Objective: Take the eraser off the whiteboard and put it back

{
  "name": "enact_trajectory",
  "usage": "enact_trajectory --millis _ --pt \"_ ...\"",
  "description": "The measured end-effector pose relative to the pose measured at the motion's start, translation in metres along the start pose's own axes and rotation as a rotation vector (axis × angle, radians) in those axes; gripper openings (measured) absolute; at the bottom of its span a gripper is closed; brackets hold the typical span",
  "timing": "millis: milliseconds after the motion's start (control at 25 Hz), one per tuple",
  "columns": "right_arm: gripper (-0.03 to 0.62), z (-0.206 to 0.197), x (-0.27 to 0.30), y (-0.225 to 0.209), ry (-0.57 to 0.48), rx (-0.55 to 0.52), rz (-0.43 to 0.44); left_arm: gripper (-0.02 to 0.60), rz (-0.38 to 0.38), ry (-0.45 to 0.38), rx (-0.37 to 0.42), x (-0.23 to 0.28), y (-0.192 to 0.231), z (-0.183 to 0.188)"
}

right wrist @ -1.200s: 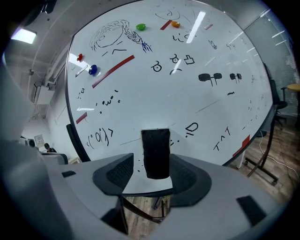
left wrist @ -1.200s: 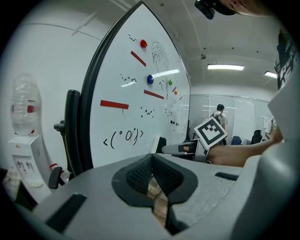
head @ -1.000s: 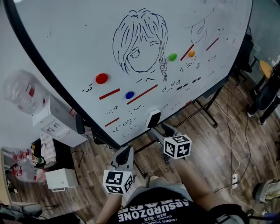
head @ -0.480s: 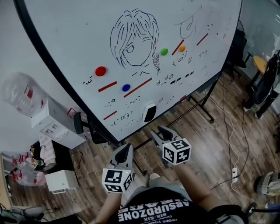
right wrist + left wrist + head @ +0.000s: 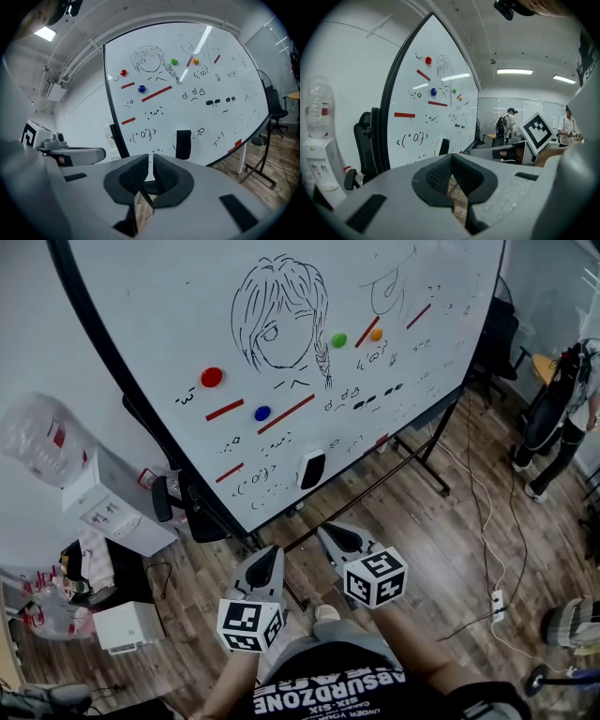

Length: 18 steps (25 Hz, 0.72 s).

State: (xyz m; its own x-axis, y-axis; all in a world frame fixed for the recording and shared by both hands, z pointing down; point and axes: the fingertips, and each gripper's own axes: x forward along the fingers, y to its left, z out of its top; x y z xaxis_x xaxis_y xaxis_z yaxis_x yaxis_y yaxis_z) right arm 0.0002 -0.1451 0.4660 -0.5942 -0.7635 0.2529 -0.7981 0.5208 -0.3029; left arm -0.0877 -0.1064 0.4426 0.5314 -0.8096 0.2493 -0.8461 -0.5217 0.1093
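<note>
Right gripper (image 5: 326,531) has backed off nearward from black rectangular eraser (image 5: 312,469) on white whiteboard (image 5: 169,315), jaws closing w/ nothing btwn; left gripper (image 5: 271,556) clenched, empty.

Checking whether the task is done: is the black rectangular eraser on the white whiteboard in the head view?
Yes, the black rectangular eraser sits on the white whiteboard near its lower edge.

Whiteboard (image 5: 169,315): eraser (image 5: 311,469) stuck low; round magnets (image 5: 212,377), red strips (image 5: 225,410) above.
</note>
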Motion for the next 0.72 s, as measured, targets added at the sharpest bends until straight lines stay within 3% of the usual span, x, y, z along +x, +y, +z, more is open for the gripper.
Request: enact_trajectory --millis 720 --pt "-0.002 -0.017 -0.051 0.039 0.013 -0.027 0.018 0.006 -0.078 -0.004 -0.006 -0.017 -0.041 -0.010"
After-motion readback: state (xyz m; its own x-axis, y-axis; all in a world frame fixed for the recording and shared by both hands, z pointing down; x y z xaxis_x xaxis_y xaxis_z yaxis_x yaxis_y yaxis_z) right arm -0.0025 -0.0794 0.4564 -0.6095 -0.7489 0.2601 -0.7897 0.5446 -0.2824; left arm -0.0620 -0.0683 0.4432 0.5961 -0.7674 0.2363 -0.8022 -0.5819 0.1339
